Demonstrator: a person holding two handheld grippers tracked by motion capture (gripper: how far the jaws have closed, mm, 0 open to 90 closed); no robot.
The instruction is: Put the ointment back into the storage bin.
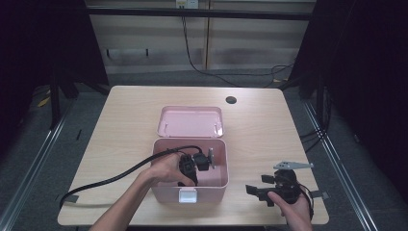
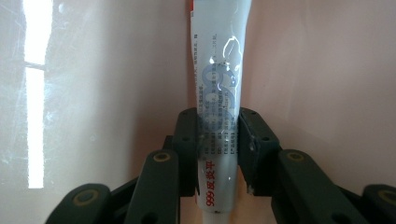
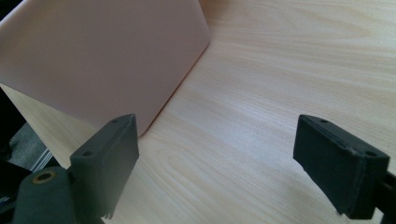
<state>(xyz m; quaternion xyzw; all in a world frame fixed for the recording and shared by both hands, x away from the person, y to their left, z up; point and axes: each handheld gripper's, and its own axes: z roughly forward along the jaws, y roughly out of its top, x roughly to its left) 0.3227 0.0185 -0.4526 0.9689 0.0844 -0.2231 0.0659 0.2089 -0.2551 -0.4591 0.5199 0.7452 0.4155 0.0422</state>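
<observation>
My left gripper (image 2: 217, 140) is down inside an open pink storage box (image 1: 219, 180), and its two black jaws are clamped on a white ointment tube (image 2: 218, 70) – one pad pressed to each side of the tube. The tube runs straight up from between the fingertips, its printed body reaching beyond them against the pink inner wall; its lower end, with red characters reading "999", drops back between the jaw arms toward my hand. From the high view, my left hand (image 1: 166, 168) reaches into the box from the near-left, with the gripper's black cable (image 1: 110, 179) trailing off across the wooden table (image 1: 269, 130).

The box's pink lid (image 1: 190, 121) lies flat on the table just beyond the box (inner side up), past the reach of the left fingertips.

My right gripper (image 3: 236, 158) rests low over the table, well to the right of the box, held in my right hand (image 1: 293, 204). Its jaws stand wide apart with bare wood grain between them – nothing held. Ahead and to the left of its left finger (image 3: 112, 154) rises the box's smooth pink outer wall and rounded corner.
</observation>
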